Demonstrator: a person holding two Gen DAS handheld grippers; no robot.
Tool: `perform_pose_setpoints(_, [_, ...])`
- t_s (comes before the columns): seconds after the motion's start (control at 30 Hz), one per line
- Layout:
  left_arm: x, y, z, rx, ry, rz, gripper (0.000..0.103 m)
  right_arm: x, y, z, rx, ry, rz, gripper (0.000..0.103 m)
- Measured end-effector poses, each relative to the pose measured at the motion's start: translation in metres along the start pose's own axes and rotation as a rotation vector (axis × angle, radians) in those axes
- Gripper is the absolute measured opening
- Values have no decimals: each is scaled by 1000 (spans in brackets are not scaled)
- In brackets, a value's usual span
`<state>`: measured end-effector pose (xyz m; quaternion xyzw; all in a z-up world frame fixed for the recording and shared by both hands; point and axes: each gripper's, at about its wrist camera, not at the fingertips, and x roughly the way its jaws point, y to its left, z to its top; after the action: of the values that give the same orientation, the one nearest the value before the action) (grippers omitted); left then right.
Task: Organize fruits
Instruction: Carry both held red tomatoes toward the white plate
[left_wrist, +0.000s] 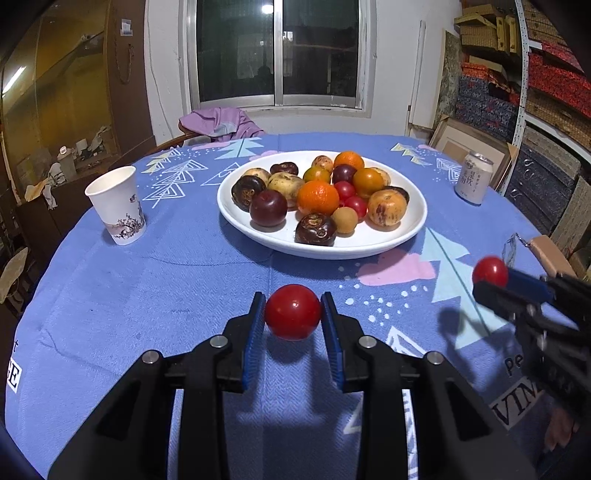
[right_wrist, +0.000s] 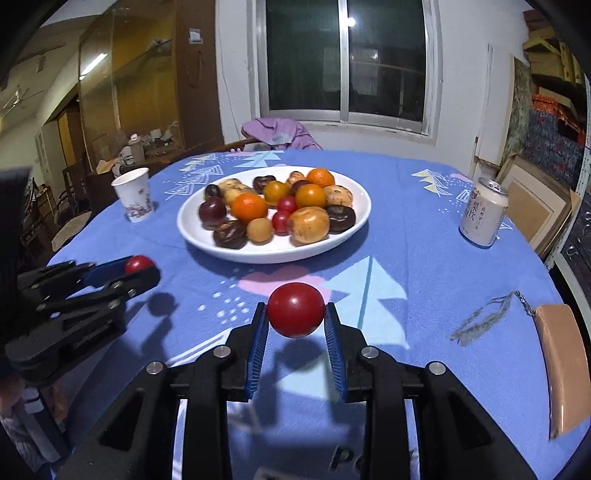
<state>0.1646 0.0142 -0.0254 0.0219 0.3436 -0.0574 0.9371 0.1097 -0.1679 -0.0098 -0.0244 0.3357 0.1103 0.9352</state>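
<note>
A white plate (left_wrist: 410, 229) in the middle of the blue tablecloth holds several fruits: oranges, dark plums, brown-speckled fruits and small red tomatoes. It also shows in the right wrist view (right_wrist: 354, 221). My left gripper (left_wrist: 292, 314) is shut on a red tomato (left_wrist: 292, 312) above the cloth, in front of the plate. My right gripper (right_wrist: 295, 312) is shut on another red tomato (right_wrist: 295, 309), also above the cloth. Each gripper shows in the other's view, the right gripper (left_wrist: 495, 280) at the right, the left gripper (right_wrist: 142, 267) at the left.
A paper cup (left_wrist: 118, 205) stands left of the plate. A drink can (left_wrist: 473, 178) stands at the right. A tan pouch with a tassel (right_wrist: 561, 365) lies at the table's right edge. A chair with purple cloth (left_wrist: 218, 123) stands behind the table.
</note>
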Motion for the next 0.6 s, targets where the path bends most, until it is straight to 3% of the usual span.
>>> perform_pose_setpoints(0.6, [-11, -3, 0, 9, -25, 15, 30, -2, -6, -7, 37, 18, 31, 32])
